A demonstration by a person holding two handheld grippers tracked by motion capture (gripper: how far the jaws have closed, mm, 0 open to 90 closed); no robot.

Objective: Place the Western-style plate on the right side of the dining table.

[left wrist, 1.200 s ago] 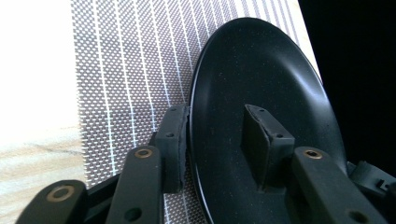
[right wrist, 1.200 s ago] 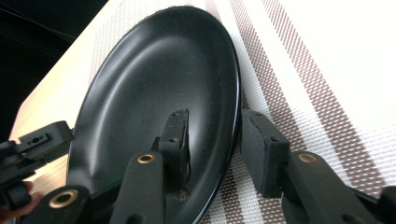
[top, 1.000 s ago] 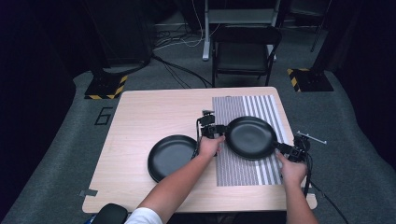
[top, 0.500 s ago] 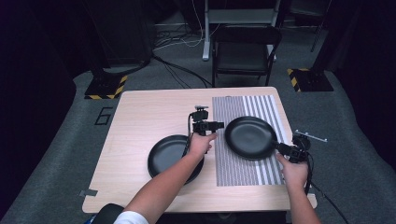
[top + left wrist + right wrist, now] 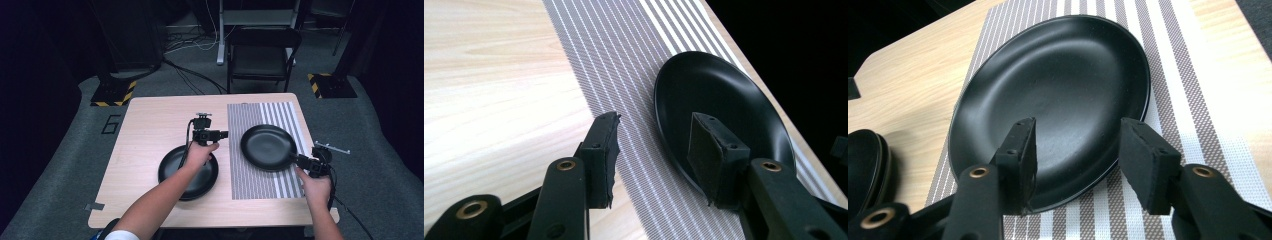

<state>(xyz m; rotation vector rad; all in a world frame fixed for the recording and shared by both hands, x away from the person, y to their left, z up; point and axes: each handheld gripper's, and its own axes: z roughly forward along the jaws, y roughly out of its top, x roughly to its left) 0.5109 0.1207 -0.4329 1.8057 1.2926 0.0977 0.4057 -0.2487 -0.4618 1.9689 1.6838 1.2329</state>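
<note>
Both grippers stand with their jaws apart and grip nothing. From above, the left gripper (image 5: 223,134) hangs over bare wood just left of the striped placemat (image 5: 260,182), its jaws pointing toward the mat; the left hand (image 5: 200,154) that carries it sits over the far rim of a stack of black plates (image 5: 192,182) on the wooden table (image 5: 150,130). In the left gripper view, the spread pads (image 5: 605,150) frame the mat's edge, with a single black plate (image 5: 724,95) lying on the stripes beyond the right-hand pad.

At the mat's right edge, the right gripper (image 5: 296,159) points at that single black plate (image 5: 267,146), its tips at or just short of the near rim; whether they touch it cannot be told from above. The right hand (image 5: 315,189) holds it from the table's near right side. In the right gripper view, the open jaws rise in front of the plate (image 5: 1063,85), which rests flat on the striped placemat (image 5: 1193,115), and the stacked plates (image 5: 865,160) show at the left edge.

Behind the table, a dark folding chair (image 5: 262,52) stands on grey carpet amid loose cables (image 5: 192,42).
</note>
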